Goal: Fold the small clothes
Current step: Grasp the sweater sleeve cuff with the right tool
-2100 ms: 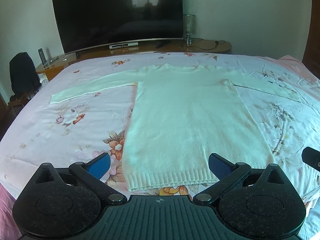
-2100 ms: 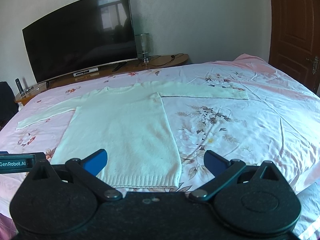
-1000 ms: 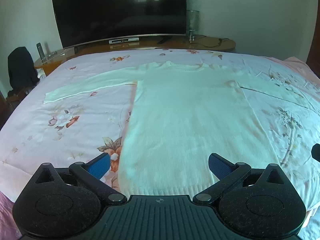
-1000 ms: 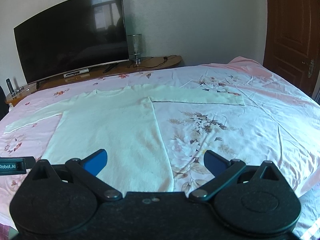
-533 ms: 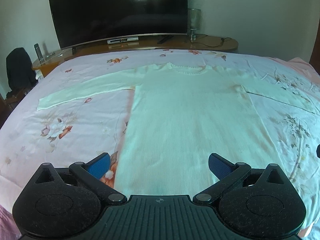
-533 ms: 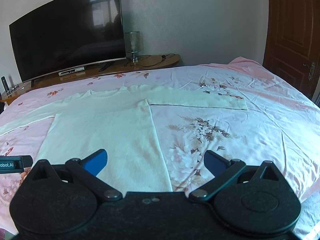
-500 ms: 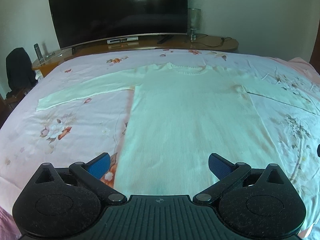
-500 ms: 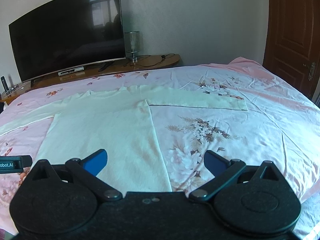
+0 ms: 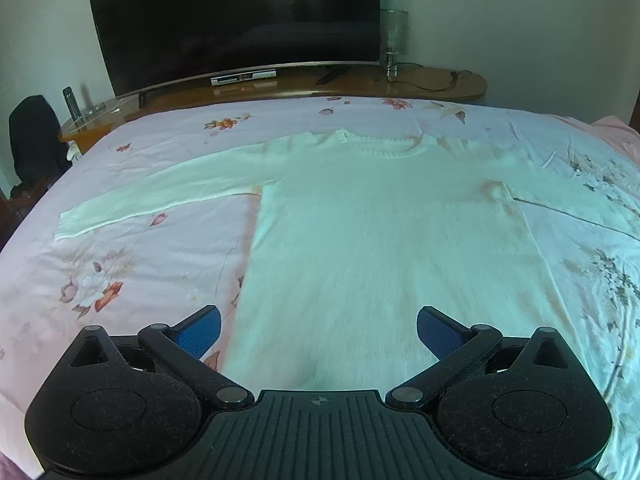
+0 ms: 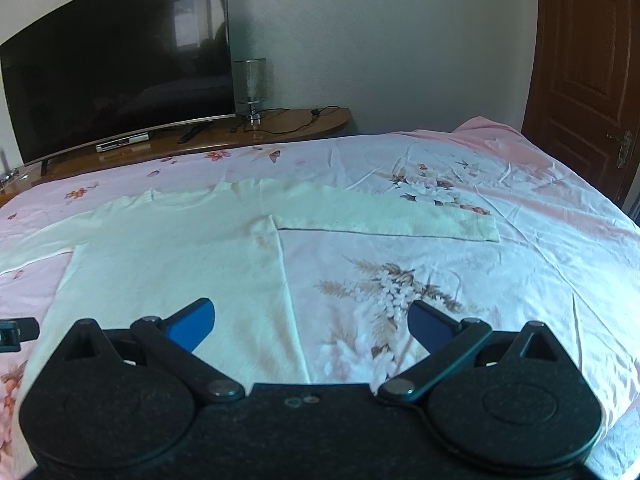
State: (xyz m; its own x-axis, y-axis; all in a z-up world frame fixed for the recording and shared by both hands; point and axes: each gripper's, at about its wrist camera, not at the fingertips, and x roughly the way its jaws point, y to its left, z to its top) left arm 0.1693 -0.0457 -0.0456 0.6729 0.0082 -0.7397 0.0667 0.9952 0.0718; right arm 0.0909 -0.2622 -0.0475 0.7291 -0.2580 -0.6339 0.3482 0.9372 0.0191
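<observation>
A white knit sweater (image 9: 380, 232) lies flat on the bed, collar toward the TV, both sleeves spread out sideways. Its left sleeve (image 9: 152, 196) ends near the bed's left side. In the right wrist view the sweater (image 10: 180, 256) fills the left half and its right sleeve (image 10: 384, 218) stretches right to a cuff. My left gripper (image 9: 318, 330) hovers open over the sweater's lower body, nothing between its blue pads. My right gripper (image 10: 310, 322) is open above the sweater's right side edge, also empty. The hem is hidden under both grippers.
The bed has a pink floral sheet (image 10: 500, 280). Beyond its far edge stands a wooden TV bench (image 9: 360, 88) with a large black TV (image 9: 236, 24) and a small lamp (image 10: 251, 88). A dark chair (image 9: 32, 136) is at the left, a brown door (image 10: 588, 72) at the right.
Both grippers have moved forward over the sweater, so the hem has slipped out of sight beneath them. Both stay open. The sweater has not moved.
</observation>
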